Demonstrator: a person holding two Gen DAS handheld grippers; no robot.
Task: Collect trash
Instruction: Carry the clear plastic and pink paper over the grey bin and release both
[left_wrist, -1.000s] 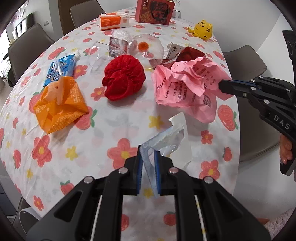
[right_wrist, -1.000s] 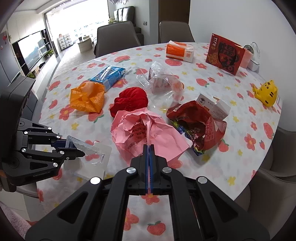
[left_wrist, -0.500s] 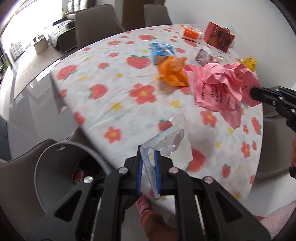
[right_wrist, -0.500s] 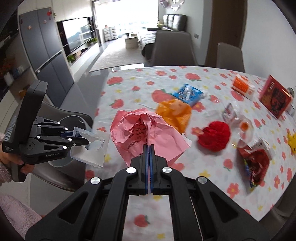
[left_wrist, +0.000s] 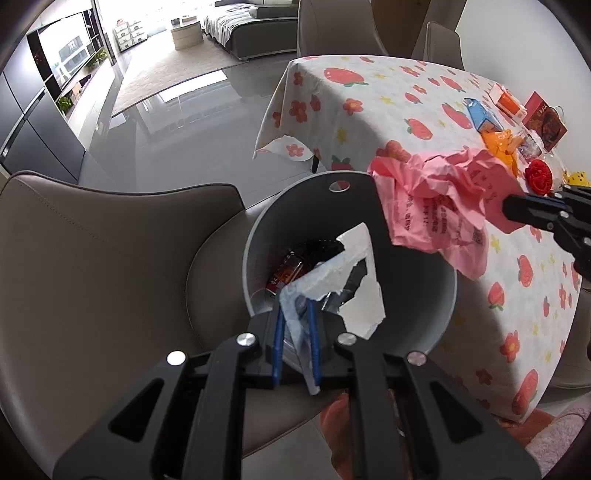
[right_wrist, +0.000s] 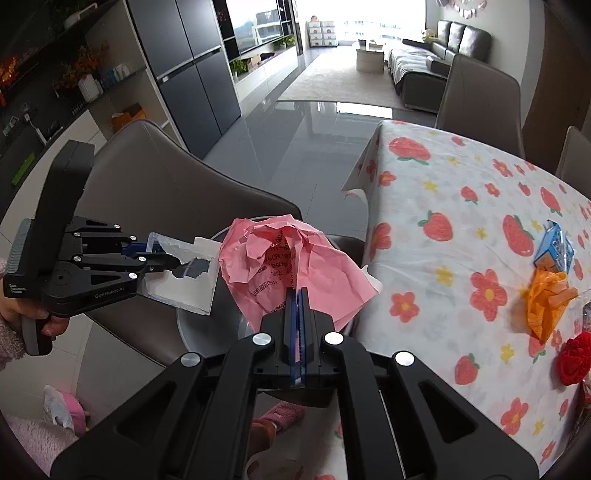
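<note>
Beside the table (left_wrist: 424, 122), over the open mouth of the grey bin (left_wrist: 439, 295), the left gripper (left_wrist: 296, 343) is clenched on a torn clear plastic wrapper (left_wrist: 358, 291), which hangs right above the opening with other rubbish visible at the bottom. The right gripper (right_wrist: 298, 328) has its fingers pinched tight on a crumpled pink plastic bag (right_wrist: 288, 258); that bag is held over the far rim of the bin, partly above the opening and partly out toward the table's edge. More rubbish waits on the flowered cloth: an orange bag (right_wrist: 546, 306), a blue carton (right_wrist: 554, 247) and a red crumpled thing (right_wrist: 572, 358). The main risk looks to be the pink bag: it is light and broad, so if let go where it hangs it could catch on the rim or slide down outside, between bin and table. The wrapper is stiff and jagged, and it may stick to the blue pads (left_wrist: 313, 339) or tip sideways as it falls, landing on the chair (left_wrist: 110, 277) just beside the bin. With both grippers crowded over one opening, the two loads could also snag each other if dropped together.
</note>
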